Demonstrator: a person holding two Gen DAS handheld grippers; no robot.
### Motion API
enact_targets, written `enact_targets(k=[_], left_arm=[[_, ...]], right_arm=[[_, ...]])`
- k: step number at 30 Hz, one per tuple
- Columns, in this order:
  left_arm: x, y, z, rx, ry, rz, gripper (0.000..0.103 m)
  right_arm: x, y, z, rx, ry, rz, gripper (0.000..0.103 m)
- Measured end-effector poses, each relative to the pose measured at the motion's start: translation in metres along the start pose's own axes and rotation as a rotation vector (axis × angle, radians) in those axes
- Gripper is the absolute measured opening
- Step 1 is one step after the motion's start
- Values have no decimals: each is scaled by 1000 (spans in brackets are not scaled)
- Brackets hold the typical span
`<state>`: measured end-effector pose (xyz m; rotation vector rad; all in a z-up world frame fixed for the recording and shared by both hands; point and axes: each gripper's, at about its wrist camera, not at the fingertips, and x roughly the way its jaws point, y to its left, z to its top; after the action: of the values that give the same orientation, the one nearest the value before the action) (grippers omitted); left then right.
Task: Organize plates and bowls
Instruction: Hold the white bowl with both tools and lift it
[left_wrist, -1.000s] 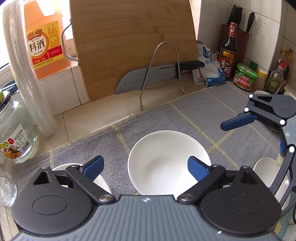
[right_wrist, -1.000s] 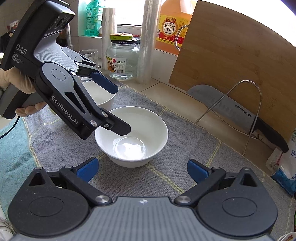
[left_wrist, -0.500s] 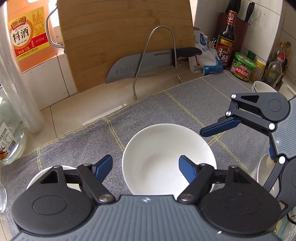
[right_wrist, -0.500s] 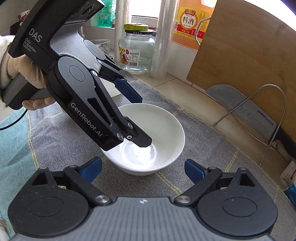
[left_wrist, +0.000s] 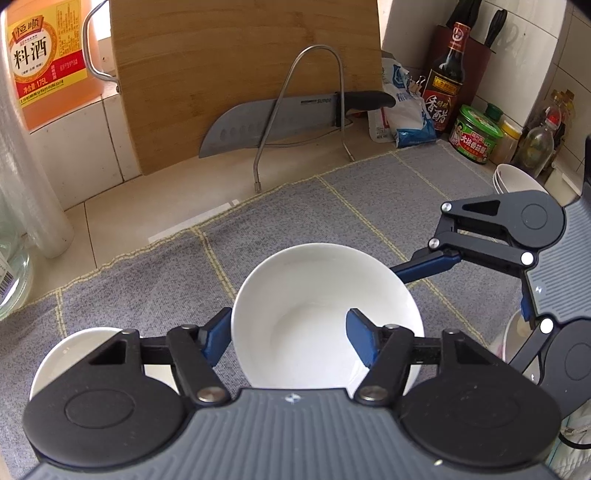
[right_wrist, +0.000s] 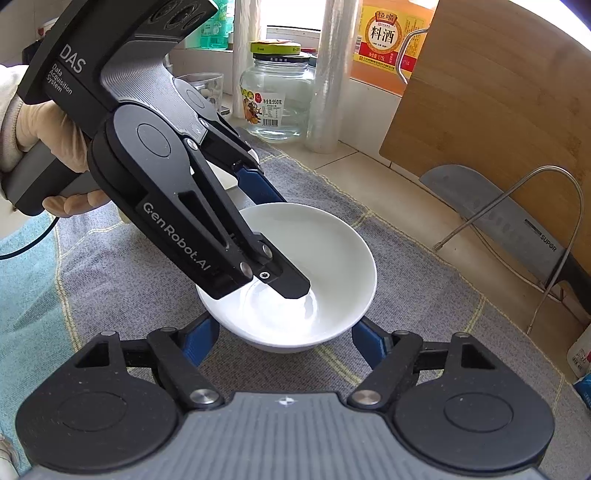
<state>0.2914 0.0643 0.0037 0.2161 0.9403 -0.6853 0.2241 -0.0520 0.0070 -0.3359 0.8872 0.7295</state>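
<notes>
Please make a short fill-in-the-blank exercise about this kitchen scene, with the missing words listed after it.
1. The white bowl between the two tools stands on a grey ____.
2. One finger of the left tool reaches ____ the bowl.
3. The knife leans against a wooden cutting ____.
4. The jar on the counter has a yellow ____.

Missing words: cloth; inside; board; lid

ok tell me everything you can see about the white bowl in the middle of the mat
The white bowl is plain, glossy, ceramic-looking, round and deep, empty, standing upright on the grey checked mat. The left gripper straddles its rim, one blue finger outside, one inside, jaws closing. The right gripper flanks its base from the other side, also closing. A second white bowl sits apart beside it.
</notes>
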Motion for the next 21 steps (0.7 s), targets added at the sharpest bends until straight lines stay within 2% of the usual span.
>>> enact_targets(k=[7,21], left_arm=[[-1,2,1,-13,5,-13,60],[-16,-15,3,30,-8,-22,60]], right_arm=[[-1,1,0,0,3,-4,82],[-23,0,-4,7,-3,-18,82]])
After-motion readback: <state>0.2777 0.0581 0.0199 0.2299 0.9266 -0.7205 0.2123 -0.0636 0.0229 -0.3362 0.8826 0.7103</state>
